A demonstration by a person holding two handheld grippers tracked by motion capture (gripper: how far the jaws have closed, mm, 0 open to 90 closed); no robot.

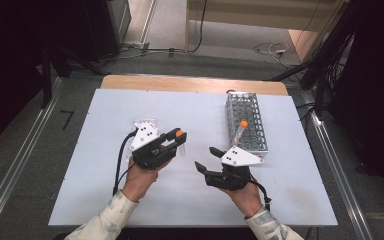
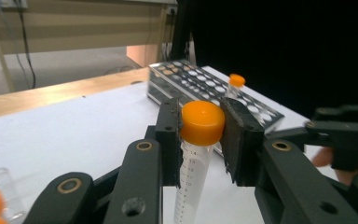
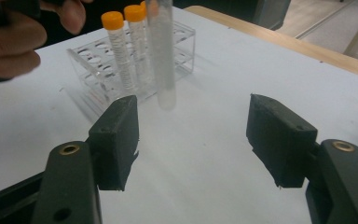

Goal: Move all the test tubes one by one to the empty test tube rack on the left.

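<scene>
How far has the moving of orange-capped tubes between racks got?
Done: one tube stands in the metal rack. In hand: the left gripper clamps a second tube by its cap; the right gripper is open. Left: two tubes wait in the clear rack.

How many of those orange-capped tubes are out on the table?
4, possibly more hidden: one tube clamped by its cap in the left tongs, one standing in the metal rack, and two, perhaps a third behind the held tube, in the clear plastic rack.
</scene>
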